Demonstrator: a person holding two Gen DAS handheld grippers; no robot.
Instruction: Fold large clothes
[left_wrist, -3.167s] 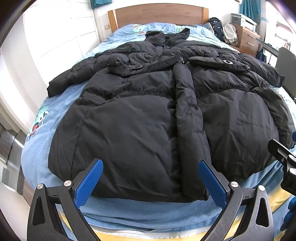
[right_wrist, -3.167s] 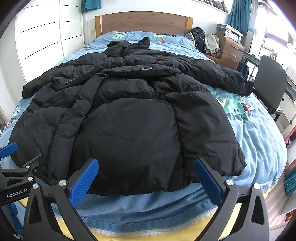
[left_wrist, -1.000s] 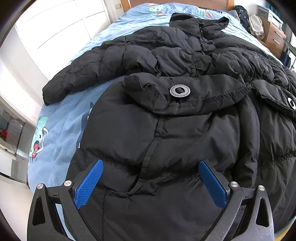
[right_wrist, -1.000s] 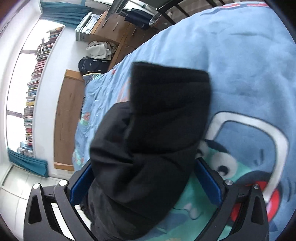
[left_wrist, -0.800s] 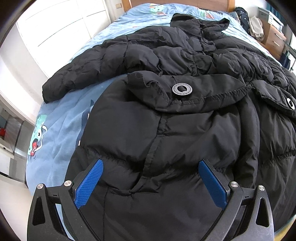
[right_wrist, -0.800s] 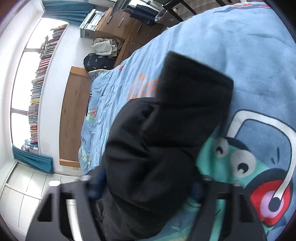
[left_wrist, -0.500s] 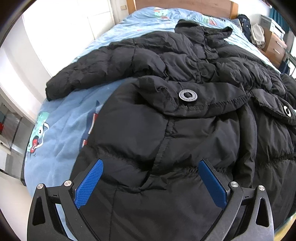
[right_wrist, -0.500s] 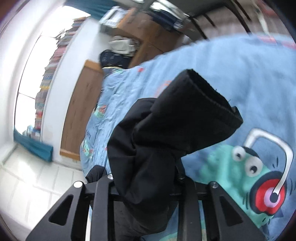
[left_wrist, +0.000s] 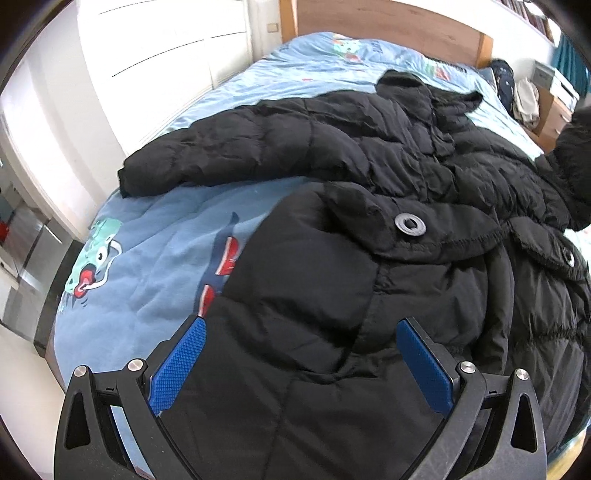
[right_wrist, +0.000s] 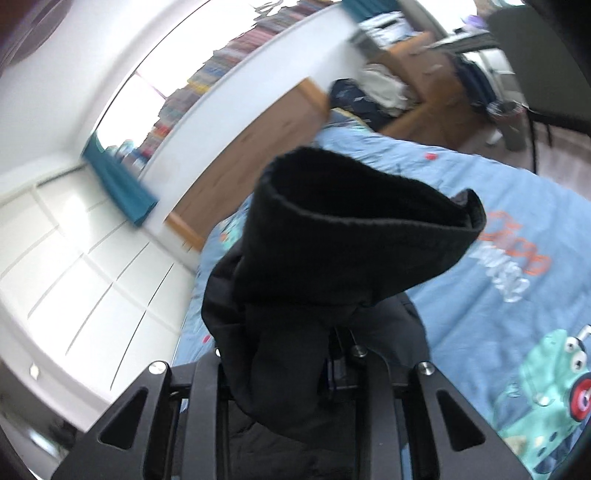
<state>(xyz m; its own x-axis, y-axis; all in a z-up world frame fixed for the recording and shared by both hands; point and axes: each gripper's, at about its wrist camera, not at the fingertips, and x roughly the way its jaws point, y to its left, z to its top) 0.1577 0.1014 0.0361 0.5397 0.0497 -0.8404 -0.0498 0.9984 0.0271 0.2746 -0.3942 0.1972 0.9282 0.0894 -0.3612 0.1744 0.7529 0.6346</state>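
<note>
Sprawling across the light blue cartoon-print bedspread (left_wrist: 155, 236), front side up: big black quilted puffer coat (left_wrist: 332, 280), puffy stitched panels, slightly shiny shell. Ran lengthwise along the bed, collar end toward the wooden headboard (left_wrist: 384, 26), hem toward the left-wrist camera. Round grey metal snap (left_wrist: 410, 224) sat on a flap with a stitched edge, second flap just beside it on the right. One long sleeve (left_wrist: 229, 155) stretched out flat toward the white wardrobe side.

Left gripper (left_wrist: 301, 354): hovered over the lower coat panel, textured blue pads spread wide, nothing pinched between them.

Right gripper (right_wrist: 288, 373): clamped tight on the other sleeve's soft knit cuff (right_wrist: 354, 236), held up off the bedspread, cuff opening flattened into a slit and pointing away from the camera, roughly toward the headboard.
</note>
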